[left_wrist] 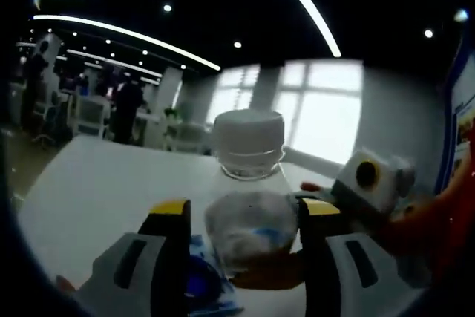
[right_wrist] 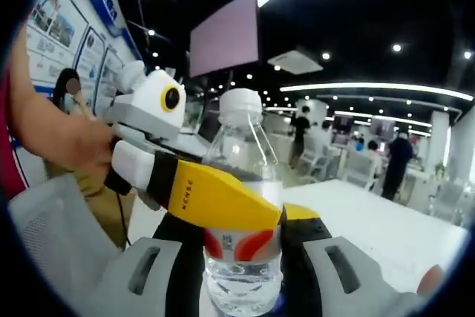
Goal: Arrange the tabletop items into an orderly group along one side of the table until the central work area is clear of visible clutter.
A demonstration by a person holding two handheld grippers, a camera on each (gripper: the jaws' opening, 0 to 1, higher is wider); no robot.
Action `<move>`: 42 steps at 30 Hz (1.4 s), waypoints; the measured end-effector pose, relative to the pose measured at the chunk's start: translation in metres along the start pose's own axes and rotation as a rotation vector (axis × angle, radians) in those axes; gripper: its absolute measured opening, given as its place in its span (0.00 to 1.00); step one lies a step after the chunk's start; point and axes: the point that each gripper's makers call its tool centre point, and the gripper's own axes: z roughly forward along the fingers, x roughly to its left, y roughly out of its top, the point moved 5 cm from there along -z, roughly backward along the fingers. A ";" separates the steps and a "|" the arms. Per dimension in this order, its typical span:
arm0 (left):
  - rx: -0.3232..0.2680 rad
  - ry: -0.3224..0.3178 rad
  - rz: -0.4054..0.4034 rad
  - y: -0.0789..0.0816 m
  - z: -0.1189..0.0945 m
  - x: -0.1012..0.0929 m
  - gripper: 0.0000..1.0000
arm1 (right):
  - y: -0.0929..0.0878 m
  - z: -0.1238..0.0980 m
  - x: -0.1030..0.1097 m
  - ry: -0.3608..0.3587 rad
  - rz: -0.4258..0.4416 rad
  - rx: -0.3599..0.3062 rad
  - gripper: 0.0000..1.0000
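One clear bottle (left_wrist: 249, 206) with a white cap (left_wrist: 248, 139) is seen clamped between the left claw (left_wrist: 245, 217) jaws, upright on the white bench (left_wrist: 96, 191). The same bottle is also flanked by the right claw (right_wrist: 245, 239); whether it grips cannot be told. Beyond, several people stand among distant desks.

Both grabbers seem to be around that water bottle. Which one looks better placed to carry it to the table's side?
Probably the left gripper: its yellow jaws clamp the bottle mid-body. The right gripper only flanks its base.
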 end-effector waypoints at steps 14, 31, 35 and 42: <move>0.068 -0.008 0.025 -0.003 0.001 0.001 0.43 | -0.005 0.004 0.003 -0.023 0.031 0.032 0.39; 0.196 -0.052 0.040 0.000 -0.009 -0.005 0.40 | 0.000 -0.002 0.014 0.057 0.114 0.071 0.42; 0.209 -0.104 0.062 0.000 -0.015 -0.010 0.40 | 0.002 -0.006 0.017 0.108 0.119 0.079 0.41; 0.225 -0.179 0.061 0.003 -0.022 -0.015 0.40 | 0.008 -0.014 0.022 0.222 0.168 0.093 0.41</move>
